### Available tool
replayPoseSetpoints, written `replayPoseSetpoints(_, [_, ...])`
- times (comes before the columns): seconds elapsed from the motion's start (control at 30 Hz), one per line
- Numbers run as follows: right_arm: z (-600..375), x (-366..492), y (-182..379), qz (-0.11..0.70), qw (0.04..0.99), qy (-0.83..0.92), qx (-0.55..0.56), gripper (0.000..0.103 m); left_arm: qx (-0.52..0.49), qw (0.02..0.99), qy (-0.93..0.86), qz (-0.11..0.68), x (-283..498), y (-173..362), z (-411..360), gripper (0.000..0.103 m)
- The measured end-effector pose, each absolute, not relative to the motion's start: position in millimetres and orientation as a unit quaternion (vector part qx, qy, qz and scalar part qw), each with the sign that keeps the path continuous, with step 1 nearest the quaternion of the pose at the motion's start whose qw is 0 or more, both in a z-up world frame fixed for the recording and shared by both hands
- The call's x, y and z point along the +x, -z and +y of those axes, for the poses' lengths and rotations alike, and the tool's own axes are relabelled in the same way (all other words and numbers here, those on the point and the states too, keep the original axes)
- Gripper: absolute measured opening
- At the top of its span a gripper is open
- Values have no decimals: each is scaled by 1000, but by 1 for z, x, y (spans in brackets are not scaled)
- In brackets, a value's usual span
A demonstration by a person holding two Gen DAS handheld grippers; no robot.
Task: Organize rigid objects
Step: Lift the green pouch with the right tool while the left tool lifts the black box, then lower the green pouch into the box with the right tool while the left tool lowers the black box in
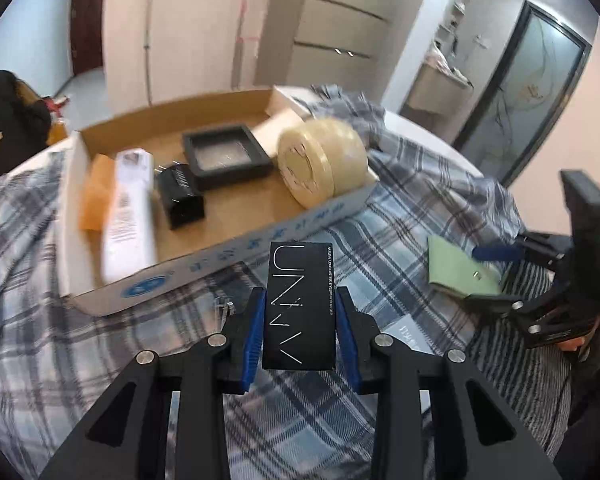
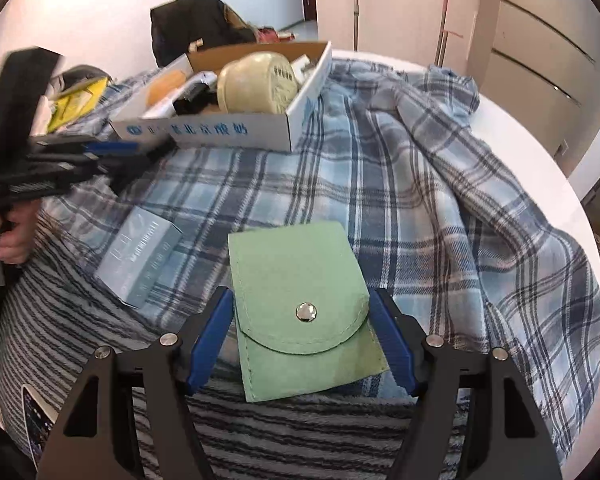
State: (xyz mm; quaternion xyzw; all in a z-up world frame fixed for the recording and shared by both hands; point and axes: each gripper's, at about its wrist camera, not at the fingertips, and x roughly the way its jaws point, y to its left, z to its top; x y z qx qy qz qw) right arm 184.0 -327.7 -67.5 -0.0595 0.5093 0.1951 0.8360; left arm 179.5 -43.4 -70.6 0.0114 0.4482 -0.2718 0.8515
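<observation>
My left gripper [image 1: 301, 320] is shut on a slim black box with white lettering [image 1: 300, 300], held above the plaid blanket just in front of the cardboard tray [image 1: 204, 264]. My right gripper [image 2: 302, 320] is shut on a green felt pouch with a metal snap [image 2: 300, 304], held over the blanket. The pouch and right gripper also show in the left wrist view [image 1: 458, 268] at the right. The tray holds a cream round case [image 1: 320, 160], a black square dish [image 1: 226, 156], a small black box [image 1: 180, 196], a white long box [image 1: 130, 212] and an orange item [image 1: 96, 196].
A pale blue box [image 2: 140, 256] lies on the blanket left of the pouch. A phone [image 2: 36, 420] lies at the lower left. A black bag [image 2: 196, 24] sits behind the tray. The round white table edge [image 2: 540, 132] curves at the right.
</observation>
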Motion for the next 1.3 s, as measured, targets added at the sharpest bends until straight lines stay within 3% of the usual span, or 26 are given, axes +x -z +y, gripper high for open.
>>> replayPoseSetpoints(0.37, [-309,190,77,509,824,-212,-131,69,11,896,227,382,137,6,-12,36])
replayPoseSetpoints(0.4, [-310,191,76,513,823,-208,-125,63,9,899,221,378,134,1,-10,36])
replayPoseSetpoints(0.43, [-311,191,73,508,829,-202,-119,48,4,902,218,374,132,-4,-8,36])
replayPoseSetpoints(0.53, [-309,187,56,495,838,-202,-114,30,-6,909,205,363,127,-16,2,36])
replayPoseSetpoints(0.6, [-306,185,48,489,839,-210,-116,29,-10,912,199,359,127,-20,7,36])
replayPoseSetpoints(0.67, [-300,185,47,482,839,-212,-139,36,-18,912,198,359,127,-23,13,36])
replayPoseSetpoints(0.73, [-299,187,51,474,842,-203,-158,89,-23,912,201,358,125,-22,14,36])
replayPoseSetpoints(0.77, [-300,190,55,470,845,-200,-158,89,-22,912,201,356,124,-22,15,36])
replayPoseSetpoints(0.87, [-305,203,67,484,838,-210,-140,77,-16,911,205,357,123,-20,13,36])
replayPoseSetpoints(1.07, [-308,221,79,516,819,-226,-108,78,1,911,203,358,128,-14,4,36])
replayPoseSetpoints(1.2, [-304,219,79,511,820,-227,-125,69,-1,908,205,365,136,-8,0,36])
replayPoseSetpoints(1.3, [-307,219,75,504,829,-206,-129,68,1,907,203,369,139,-6,-3,36])
